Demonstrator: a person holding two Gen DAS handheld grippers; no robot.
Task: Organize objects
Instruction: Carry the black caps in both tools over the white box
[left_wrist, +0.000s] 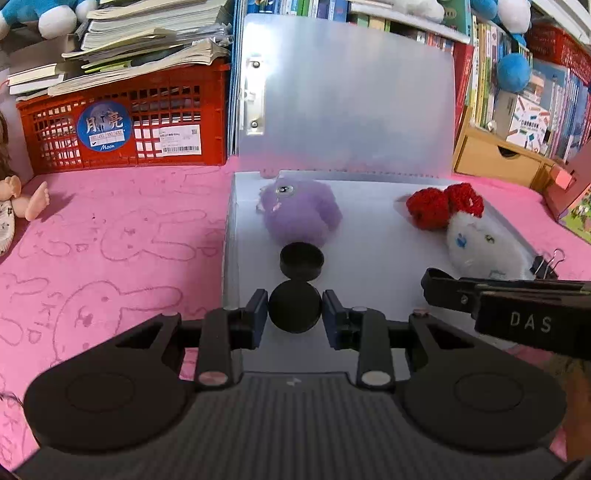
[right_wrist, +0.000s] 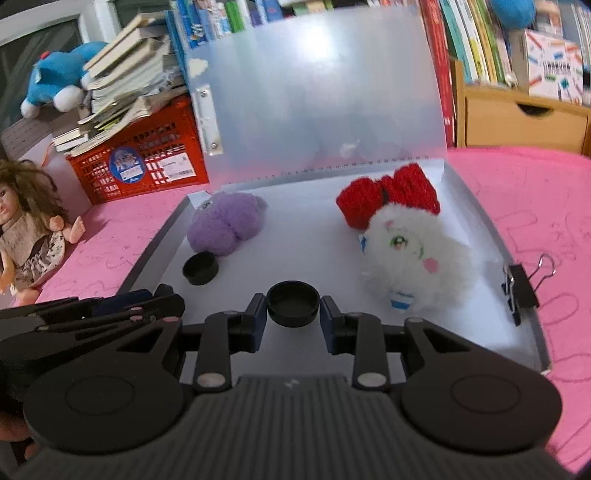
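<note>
An open translucent file box lies on the pink cloth, lid standing up. Inside are a purple plush, a white plush with a red bow and a black cap. My left gripper is shut on a second black cap at the box's near edge. In the right wrist view, my right gripper is shut on a hollow black cap, open side up, over the box floor. The loose cap, purple plush and white plush lie beyond.
A black binder clip grips the box's right rim. A red crate with stacked books stands back left. A doll sits at left. Shelved books and a wooden drawer box stand behind. Pink cloth surrounds the box.
</note>
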